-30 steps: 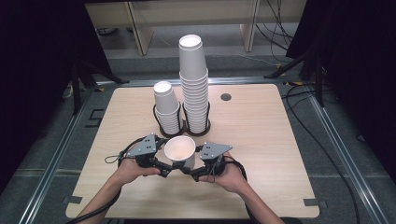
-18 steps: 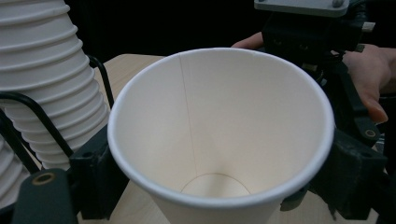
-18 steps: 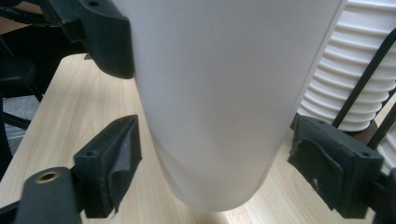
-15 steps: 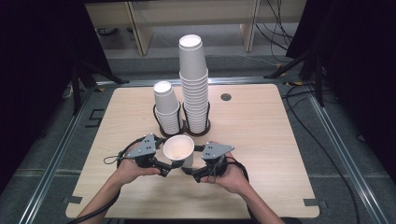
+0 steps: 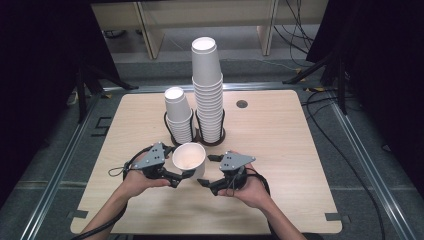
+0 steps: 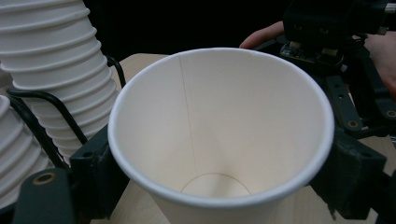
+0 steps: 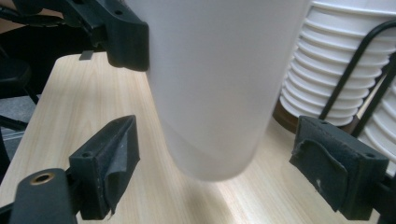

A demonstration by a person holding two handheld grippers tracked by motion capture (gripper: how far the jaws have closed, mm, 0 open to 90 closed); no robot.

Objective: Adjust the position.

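A single white paper cup [image 5: 189, 156] is upright just above the table, and my left gripper [image 5: 184, 174] is shut on it. In the left gripper view the cup's open mouth [image 6: 219, 126] sits between the two black jaws, which press its sides. My right gripper [image 5: 207, 171] faces it from the right, open. In the right gripper view the cup's lower wall [image 7: 210, 93] hangs between the spread pads [image 7: 114, 163] without touching them. One jaw of the left gripper [image 7: 126, 42] clamps the cup higher up.
Behind the cup a black wire holder [image 5: 196, 136] carries a tall stack of paper cups [image 5: 206, 85] and a shorter stack [image 5: 178, 115]. The wooden table [image 5: 285, 150] has a small round hole [image 5: 242, 104] at the back. Dark floor and cables surround it.
Hardly anything differs: the held cup sits a touch further left in the high view, and both hands keep their places.
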